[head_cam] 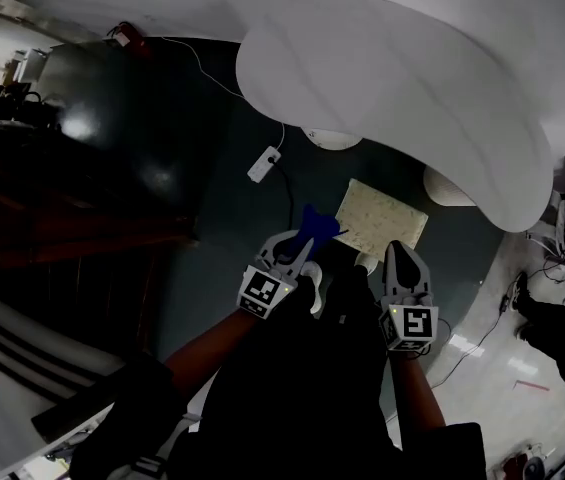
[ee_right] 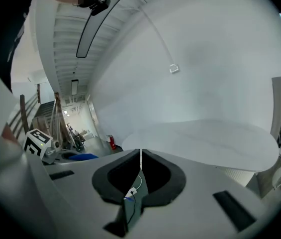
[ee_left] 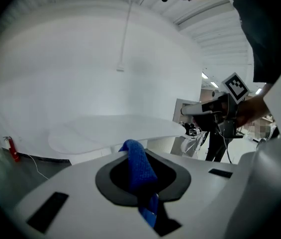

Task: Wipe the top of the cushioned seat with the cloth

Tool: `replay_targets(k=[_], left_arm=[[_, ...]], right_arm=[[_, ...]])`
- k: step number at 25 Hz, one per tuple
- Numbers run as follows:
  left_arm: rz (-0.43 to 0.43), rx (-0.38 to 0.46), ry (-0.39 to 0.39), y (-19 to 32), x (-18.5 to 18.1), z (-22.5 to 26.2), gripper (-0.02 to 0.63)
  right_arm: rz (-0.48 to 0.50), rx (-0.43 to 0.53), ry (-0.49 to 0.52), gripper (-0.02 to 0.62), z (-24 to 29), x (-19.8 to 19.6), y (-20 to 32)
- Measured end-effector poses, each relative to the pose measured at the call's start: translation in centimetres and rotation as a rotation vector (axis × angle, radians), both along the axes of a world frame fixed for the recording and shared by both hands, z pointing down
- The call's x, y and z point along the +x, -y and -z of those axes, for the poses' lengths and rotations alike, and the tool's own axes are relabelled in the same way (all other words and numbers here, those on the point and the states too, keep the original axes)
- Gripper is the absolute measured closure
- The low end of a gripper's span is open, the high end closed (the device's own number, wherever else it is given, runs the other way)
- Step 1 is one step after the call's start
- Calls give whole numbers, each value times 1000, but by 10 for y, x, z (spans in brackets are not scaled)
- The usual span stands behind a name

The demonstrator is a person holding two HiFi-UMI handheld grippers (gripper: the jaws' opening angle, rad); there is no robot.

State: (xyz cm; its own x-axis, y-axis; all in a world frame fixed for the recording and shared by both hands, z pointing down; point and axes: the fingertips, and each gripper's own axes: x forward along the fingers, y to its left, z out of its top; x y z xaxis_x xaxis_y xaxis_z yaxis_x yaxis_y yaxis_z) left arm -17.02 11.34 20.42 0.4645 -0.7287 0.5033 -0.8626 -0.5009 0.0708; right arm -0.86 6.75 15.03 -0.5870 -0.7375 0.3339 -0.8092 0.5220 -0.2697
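Observation:
The cushioned seat (head_cam: 392,98) is a large white curved slab filling the upper right of the head view; it also lies ahead in the left gripper view (ee_left: 115,128) and the right gripper view (ee_right: 205,138). My left gripper (head_cam: 297,251) is shut on a blue cloth (head_cam: 315,226), held in the air short of the seat's near edge. Up close, the cloth (ee_left: 138,171) sticks up between the jaws of the left gripper (ee_left: 135,158). My right gripper (head_cam: 402,258) hangs beside it, shut and empty (ee_right: 140,158), also short of the seat.
On the dark floor below lie a white power strip (head_cam: 263,163) with its cable and a pale yellowish mat (head_cam: 382,218). Two round white bases (head_cam: 332,138) (head_cam: 447,188) show under the seat. Dark stairs run along the left, and a fire extinguisher (head_cam: 122,35) stands at the far wall.

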Motion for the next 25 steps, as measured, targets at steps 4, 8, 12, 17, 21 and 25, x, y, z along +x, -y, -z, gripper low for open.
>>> replay_targets(k=[4,8,12,17,21,25], left_arm=[[-23,-27,42,27,5,-40,569],[21,-58,28,55,1,-87,568],[137,-107,-16,83,5,-145,569],[191,-169,23,99,11,-242,569],[191,-182,73,115,19,-302,569],[184,-158,124,127,15,-338,569]], right_arm=[[7,-17,-14,557,-32,0,31],[-20,-19,-26,557,-64,-5,55],[-59,-79,9,557,-115,-7,73],[-87,-144,90,557,-184,-16,82],[-76,-175,90,557,-234,-17,91],[-60,-197,77,557,-270,-16,98]])
